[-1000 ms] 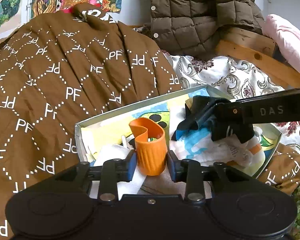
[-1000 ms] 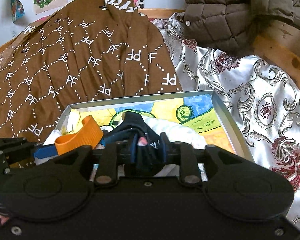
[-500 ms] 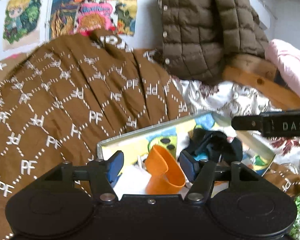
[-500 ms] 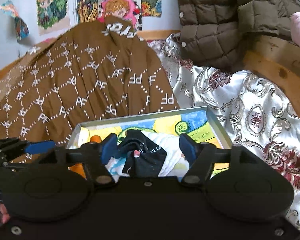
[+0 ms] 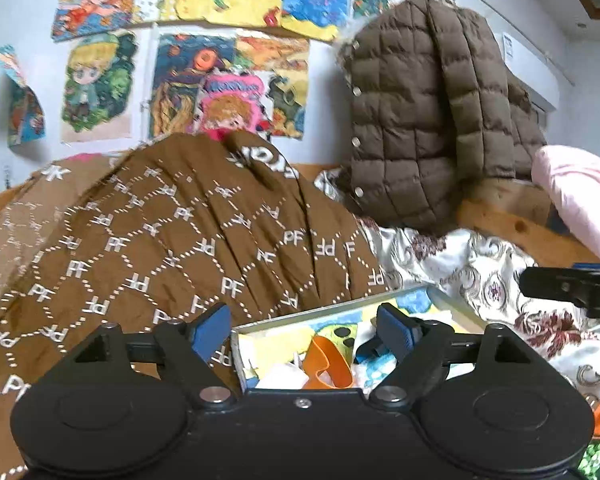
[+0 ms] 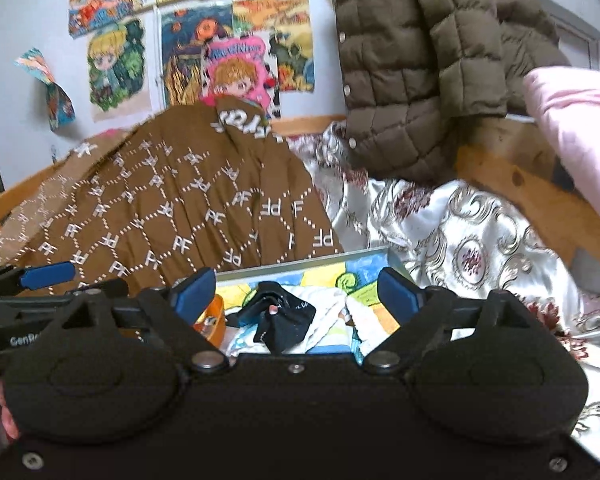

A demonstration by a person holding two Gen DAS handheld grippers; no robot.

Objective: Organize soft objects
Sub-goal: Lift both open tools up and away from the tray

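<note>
Spread over the bed: a brown quilt (image 5: pixel 172 248) printed with PF letters, beside a silvery floral sheet (image 6: pixel 472 248), with a brown puffer jacket (image 5: pixel 424 112) hanging behind and a pink pillow (image 6: pixel 580 128) at the right. Cartoon posters (image 5: pixel 228 80) on the wall.

Resting on the bedding near both tools: a shallow tray (image 5: pixel 332 308) with a metal rim and a bright cartoon lining. Inside it, white cloths (image 6: pixel 324 304), a dark crumpled sock (image 6: pixel 284 316) lying on top of them, and an orange curled band (image 5: pixel 328 364) toward the left end.

Left tool (image 5: pixel 302 330): spread wide, holding nothing, raised above the tray's near-left corner with the orange band just below the gap. Right tool (image 6: pixel 296 292): likewise spread and empty, hovering over the tray with the sock below and between the pads (not touching either one).

Judged on handling: sock and cloths light, limp, likely to sag and drag neighbours along if caught together, so best pinched at a raised fold near the middle of the bundle. Orange band probably rubbery and springy, holding its curl; best gripped across the flat of the wall rather than the rim, where slipping seems likelier. Nothing here fragile.
</note>
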